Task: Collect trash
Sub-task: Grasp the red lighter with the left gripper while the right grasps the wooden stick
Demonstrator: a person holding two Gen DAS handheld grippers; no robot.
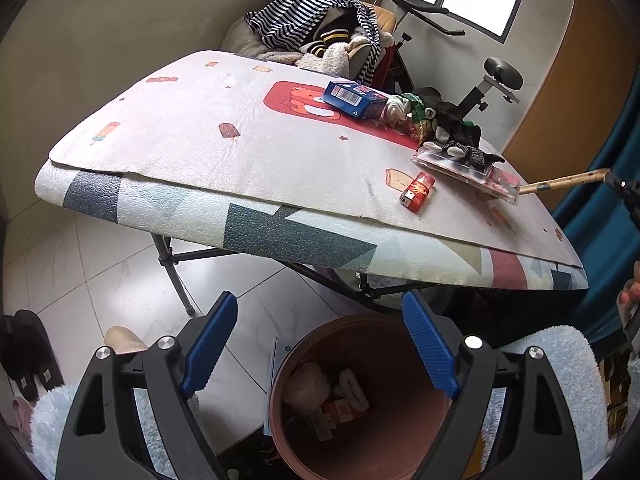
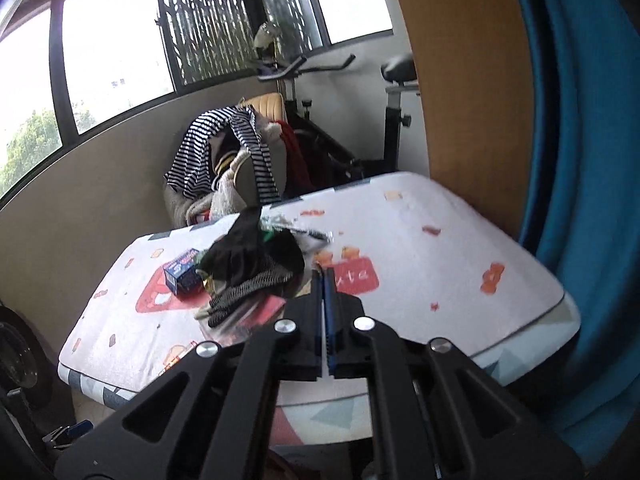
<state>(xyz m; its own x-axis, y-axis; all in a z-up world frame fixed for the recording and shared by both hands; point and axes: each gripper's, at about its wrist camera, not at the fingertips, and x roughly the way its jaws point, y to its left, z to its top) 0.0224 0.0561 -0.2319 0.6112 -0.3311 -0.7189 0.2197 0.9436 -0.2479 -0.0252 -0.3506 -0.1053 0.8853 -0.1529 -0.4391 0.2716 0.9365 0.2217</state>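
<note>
My left gripper (image 1: 320,304) hangs open and empty over a brown bin (image 1: 400,344) that stands on the floor under the table's near edge and holds several scraps (image 1: 320,392). On the table mat lie a blue box (image 1: 354,98), a green wrapper (image 1: 416,118), black socks (image 1: 452,124) on a clear plastic case (image 1: 468,174), and a red lighter (image 1: 417,192). A wooden stick (image 1: 568,181) juts off the table's right side, its far end meeting my right gripper (image 1: 618,184). In the right wrist view the right gripper (image 2: 324,276) is shut above the table; the stick is not clear there.
A chair piled with striped clothes (image 1: 316,20) and an exercise bike (image 2: 392,92) stand behind the table (image 1: 280,236). A blue curtain (image 2: 580,200) hangs at the right. Slippers (image 1: 24,348) lie on the tiled floor at the left. A hand (image 1: 630,296) shows at the right edge.
</note>
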